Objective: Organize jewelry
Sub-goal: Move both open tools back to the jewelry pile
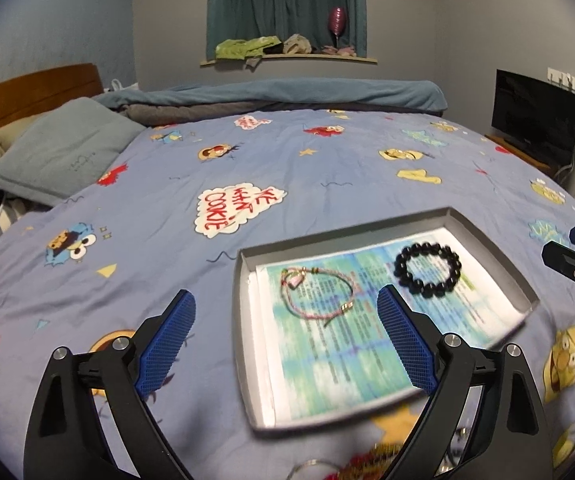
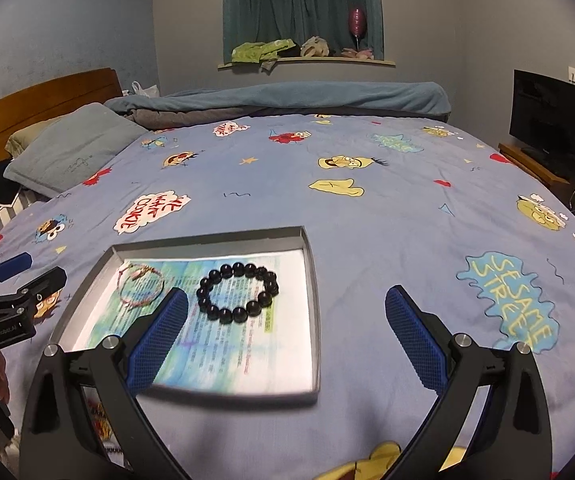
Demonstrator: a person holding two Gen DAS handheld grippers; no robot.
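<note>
Shallow grey cardboard tray (image 2: pixel 312 280) flat on cartoon-print blue bedspread (image 2: pixel 367 208), black beaded bracelet (image 2: pixel 237 293) and thin pink cord bracelet (image 2: pixel 140 285) apart on its paper liner, seemingly sorted; left gripper (image 1: pixel 287 338) and right gripper (image 2: pixel 287 330) spread wide, empty above.

Low tray (image 2: pixel 312 280) walls; bedspread (image 2: pixel 387 216) beyond lies open.
</note>
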